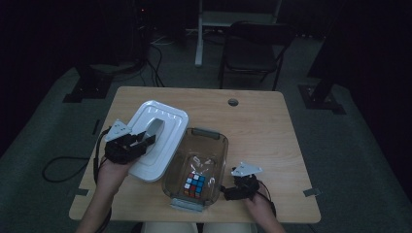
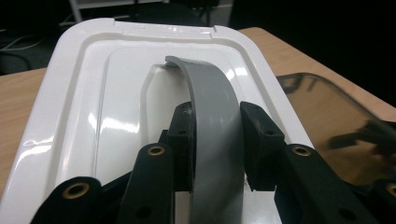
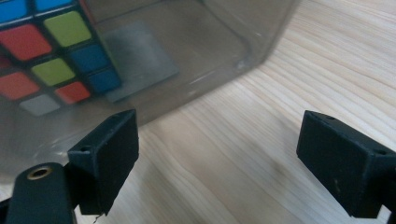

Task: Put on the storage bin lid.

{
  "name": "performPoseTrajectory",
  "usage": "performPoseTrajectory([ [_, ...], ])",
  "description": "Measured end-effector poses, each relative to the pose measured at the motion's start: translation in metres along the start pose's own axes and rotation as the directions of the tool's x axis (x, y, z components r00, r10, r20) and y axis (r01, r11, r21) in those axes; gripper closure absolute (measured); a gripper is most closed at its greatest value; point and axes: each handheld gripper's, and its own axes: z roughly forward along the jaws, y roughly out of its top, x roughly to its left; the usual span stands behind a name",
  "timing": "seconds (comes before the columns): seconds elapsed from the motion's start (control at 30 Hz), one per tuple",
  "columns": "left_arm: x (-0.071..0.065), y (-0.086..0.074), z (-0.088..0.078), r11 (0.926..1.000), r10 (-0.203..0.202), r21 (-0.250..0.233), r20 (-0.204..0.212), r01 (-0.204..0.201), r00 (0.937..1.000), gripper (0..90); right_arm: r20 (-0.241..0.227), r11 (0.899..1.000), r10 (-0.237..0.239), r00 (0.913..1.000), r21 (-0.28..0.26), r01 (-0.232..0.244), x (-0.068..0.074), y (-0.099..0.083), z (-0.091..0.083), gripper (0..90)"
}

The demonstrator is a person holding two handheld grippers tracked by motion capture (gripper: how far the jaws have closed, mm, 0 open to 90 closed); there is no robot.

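Lid (image 1: 158, 138) of glossy white moulded plastic, rounded-rectangle outline with a stepped raised rim and a shallow recessed centre panel. Flat grey handle (image 2: 212, 116), matte and smooth, arches up out of the recess as a curved strap. Left gripper (image 1: 145, 140) pinches this handle: in the left gripper view both black pads press its two edges, one on each side. Lid sits just left of the bin (image 1: 214, 141), its right edge overlapping the bin's left rim; whether it touches the rim I cannot tell. Lid's long axis runs from the near-left table edge toward the far right, oblique to the bin; handle strap follows the same axis, top face up.

Bin is clear smoky plastic, rectangular with rounded corners and grey latch pieces at both short ends; long axis runs away from the person. It stands on the table (image 1: 257, 121), pale wood-grain laminate. Puzzle cube (image 1: 194, 184) inside the bin at its near end, faces of red, blue, green, orange and white square stickers on black.

Right gripper (image 1: 226, 190) is just right of the bin's near corner, jaws spread wide, nothing between the pads, only bare tabletop.

No readable writing or labels on any item.
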Motion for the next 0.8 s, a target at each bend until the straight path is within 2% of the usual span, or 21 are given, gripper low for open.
performPoseTrajectory([
  [0.27, -0.008, 0.003, 0.004, 0.9997, 0.021, 0.012, 0.027, -0.021, 0.9994, 69.0, -0.028, 1.000, -0.009, 0.9996, 0.000, 0.009, 0.017, 0.021, 0.022, 12.7],
  [0.4, -0.010, 0.003, 0.005, 0.9994, 0.024, 0.022, 0.038, -0.025, 0.9990, 69.0, -0.017, 1.000, -0.007, 0.9998, -0.004, 0.007, 0.026, 0.033, 0.035, 12.5],
  [0.7, -0.006, 0.000, 0.004, 0.9988, 0.027, 0.041, 0.022, -0.028, 0.9994, 69.0, -0.037, 1.000, 0.003, 0.9993, -0.027, -0.004, 0.042, 0.057, 0.066, 12.5],
  [0.8, -0.005, -0.001, 0.003, 0.9987, 0.022, 0.045, 0.016, -0.023, 0.9996, 69.0, -0.043, 1.000, -0.005, 0.9991, -0.029, 0.004, 0.044, 0.060, 0.069, 12.4],
])
